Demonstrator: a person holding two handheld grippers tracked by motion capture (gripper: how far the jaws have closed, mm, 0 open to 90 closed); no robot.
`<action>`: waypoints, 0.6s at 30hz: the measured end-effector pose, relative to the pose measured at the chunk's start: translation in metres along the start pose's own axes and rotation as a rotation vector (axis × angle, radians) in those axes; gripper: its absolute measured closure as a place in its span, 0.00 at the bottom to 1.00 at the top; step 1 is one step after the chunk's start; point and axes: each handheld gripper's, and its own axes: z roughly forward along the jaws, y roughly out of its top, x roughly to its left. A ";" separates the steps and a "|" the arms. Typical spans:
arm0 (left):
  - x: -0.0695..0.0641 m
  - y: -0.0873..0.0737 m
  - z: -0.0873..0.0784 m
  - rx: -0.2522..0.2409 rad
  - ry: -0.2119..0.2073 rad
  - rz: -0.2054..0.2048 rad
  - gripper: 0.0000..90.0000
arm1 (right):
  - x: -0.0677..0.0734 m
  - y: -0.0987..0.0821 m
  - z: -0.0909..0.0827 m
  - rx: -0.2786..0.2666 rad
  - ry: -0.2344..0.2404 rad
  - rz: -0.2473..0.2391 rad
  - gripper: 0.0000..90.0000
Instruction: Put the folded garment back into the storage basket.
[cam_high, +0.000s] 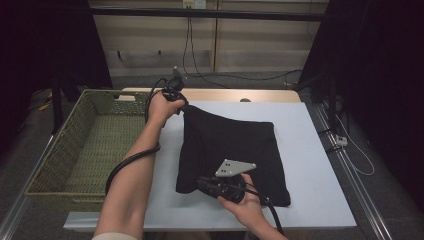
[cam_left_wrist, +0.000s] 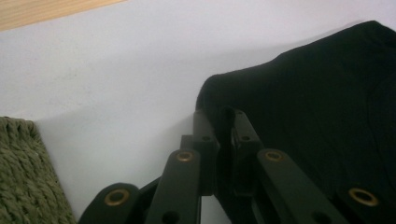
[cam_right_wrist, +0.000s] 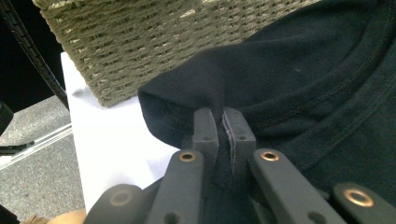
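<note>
A black folded garment (cam_high: 232, 150) lies on the white table top (cam_high: 310, 150). My left gripper (cam_high: 184, 106) holds its far left corner, and in the left gripper view the jaws are shut on the black cloth (cam_left_wrist: 303, 93) at the gripper (cam_left_wrist: 223, 116). My right gripper (cam_high: 200, 184) holds the near left corner of the garment. In the right gripper view its jaws pinch a fold of the dark cloth (cam_right_wrist: 280, 70) at the gripper (cam_right_wrist: 223, 119), and a stitched neckline seam shows to the right.
A green woven basket (cam_high: 95, 140) stands at the left of the table; its wall (cam_right_wrist: 154, 42) sits close behind the held corner, and its rim (cam_left_wrist: 23, 168) shows in the left gripper view. A wooden strip (cam_high: 225, 94) runs along the table's far edge. Cables hang behind.
</note>
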 end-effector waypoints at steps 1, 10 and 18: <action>0.001 0.000 -0.001 0.004 0.002 0.000 0.93 | 0.000 0.001 0.000 -0.001 0.002 -0.004 0.96; 0.004 0.003 -0.016 0.008 0.019 -0.002 0.94 | 0.005 0.013 0.001 -0.015 0.006 -0.020 0.96; 0.009 0.003 -0.023 0.023 0.049 0.004 0.94 | 0.010 0.021 0.004 -0.020 0.010 -0.036 0.96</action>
